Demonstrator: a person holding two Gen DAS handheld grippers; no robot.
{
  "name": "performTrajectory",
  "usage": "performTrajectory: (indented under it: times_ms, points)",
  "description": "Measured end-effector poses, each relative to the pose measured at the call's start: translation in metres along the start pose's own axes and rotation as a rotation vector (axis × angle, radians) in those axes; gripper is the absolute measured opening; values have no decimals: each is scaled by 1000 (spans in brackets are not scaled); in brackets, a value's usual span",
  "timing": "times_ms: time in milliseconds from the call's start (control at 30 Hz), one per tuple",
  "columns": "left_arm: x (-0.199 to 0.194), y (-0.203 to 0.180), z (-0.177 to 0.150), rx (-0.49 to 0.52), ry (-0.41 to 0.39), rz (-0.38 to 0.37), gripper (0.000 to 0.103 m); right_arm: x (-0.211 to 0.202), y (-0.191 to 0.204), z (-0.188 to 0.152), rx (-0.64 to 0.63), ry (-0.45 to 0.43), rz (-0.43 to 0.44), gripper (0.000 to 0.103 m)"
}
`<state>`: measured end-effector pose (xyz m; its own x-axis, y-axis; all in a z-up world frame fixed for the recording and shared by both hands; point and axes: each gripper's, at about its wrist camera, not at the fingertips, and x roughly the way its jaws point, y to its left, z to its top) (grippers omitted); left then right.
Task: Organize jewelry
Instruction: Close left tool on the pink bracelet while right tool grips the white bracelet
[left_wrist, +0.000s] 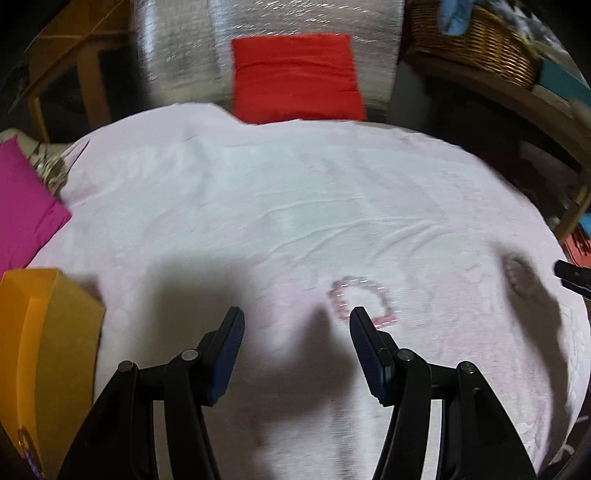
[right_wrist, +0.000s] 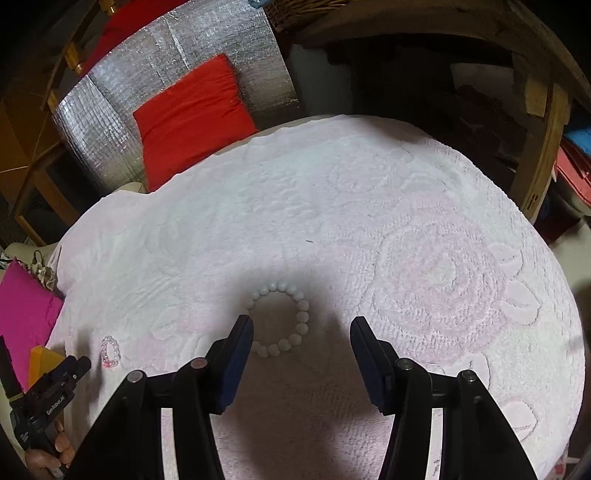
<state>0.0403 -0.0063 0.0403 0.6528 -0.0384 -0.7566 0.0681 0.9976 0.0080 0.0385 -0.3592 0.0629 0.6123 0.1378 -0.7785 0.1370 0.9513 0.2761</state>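
Note:
A pink bead bracelet (left_wrist: 364, 303) lies on the pale pink towel (left_wrist: 258, 192), just ahead of the right finger of my open, empty left gripper (left_wrist: 296, 318). It also shows small in the right wrist view (right_wrist: 110, 351), near the left gripper (right_wrist: 79, 365). A white bead bracelet (right_wrist: 281, 318) lies flat on the towel (right_wrist: 369, 206) just ahead of my open, empty right gripper (right_wrist: 302, 326), close to its left finger; in the left wrist view it is a blurred shape at the right (left_wrist: 517, 275). An orange box (left_wrist: 44, 332) stands at the left.
A red cushion (left_wrist: 297, 77) leans against silver foil (left_wrist: 177, 48) behind the towel. A magenta cushion (left_wrist: 26, 206) lies at the left. A wicker basket (left_wrist: 476, 40) sits on a wooden shelf at the back right. The right gripper's tip (left_wrist: 572, 275) shows at the right edge.

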Motion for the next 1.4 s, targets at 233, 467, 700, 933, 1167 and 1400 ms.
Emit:
performTrajectory:
  times_ms: [233, 467, 700, 933, 1167, 1400]
  points:
    - [11, 0, 0, -40, 39, 6, 60, 20, 9, -3, -57, 20, -42, 53]
    - [12, 7, -2, -57, 50, 11, 60, 49, 29, -11, -177, 38, -160, 32]
    - [15, 10, -2, -65, 68, -17, 60, 47, 50, -15, -248, 5, -202, 10]
    - [20, -2, -1, -54, 70, -88, 60, 26, 55, -15, -227, -29, -138, 10]
    - [30, -14, 2, -56, 63, -133, 68, 18, 48, -14, -201, -25, -88, 10]
    - [32, -25, 4, -48, 16, -164, 60, 17, 29, -14, -150, 9, -38, 10]
